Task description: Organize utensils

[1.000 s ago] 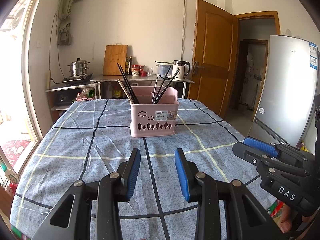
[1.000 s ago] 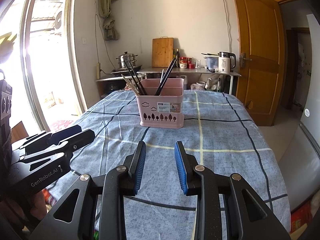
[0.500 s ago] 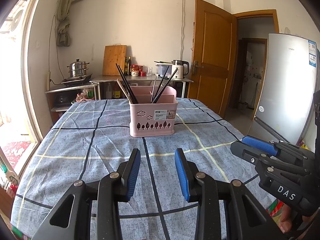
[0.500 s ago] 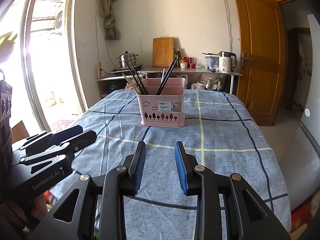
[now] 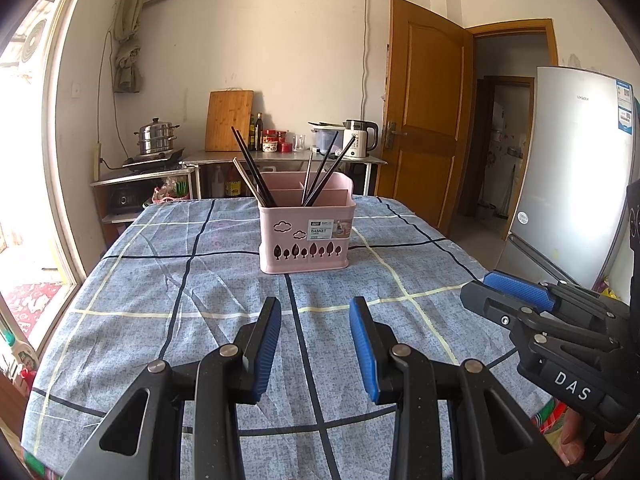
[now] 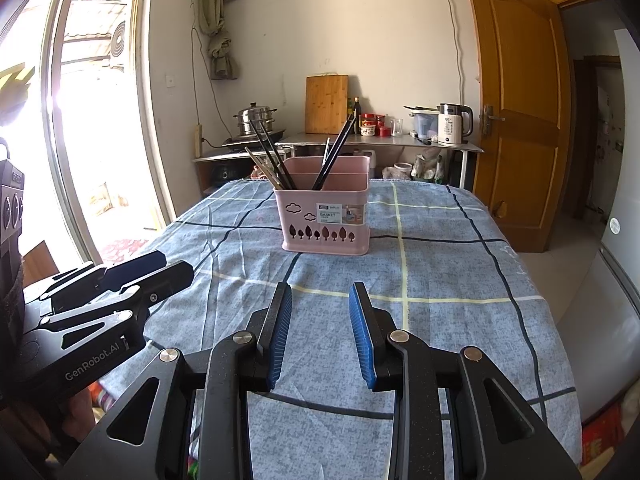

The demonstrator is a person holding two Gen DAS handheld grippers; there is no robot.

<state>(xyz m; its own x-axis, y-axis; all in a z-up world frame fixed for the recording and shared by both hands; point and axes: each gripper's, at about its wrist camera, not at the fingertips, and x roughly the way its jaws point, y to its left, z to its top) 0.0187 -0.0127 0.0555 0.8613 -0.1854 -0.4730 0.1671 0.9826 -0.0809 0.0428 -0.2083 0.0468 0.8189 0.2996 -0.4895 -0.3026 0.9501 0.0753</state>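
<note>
Both grippers hover over the near end of the bench, jaws parted and holding nothing.

The left gripper (image 5: pixel 315 344) and right gripper (image 6: pixel 320 334) sit side by side above the blue checked cloth (image 5: pixel 200 292), well short of the pink basket (image 5: pixel 306 236); the basket stands upright near the middle of the bench (image 6: pixel 460 280), divided into compartments; dark chopsticks (image 5: pixel 252 168) lean to the left out of its left compartment, with paler ones just beside them; another dark pair (image 5: pixel 330 170) leans to the right out of a middle compartment, next to a thin pale utensil whose kind I cannot tell; a fridge (image 5: pixel 572 168) stands to the right of the bench.
</note>
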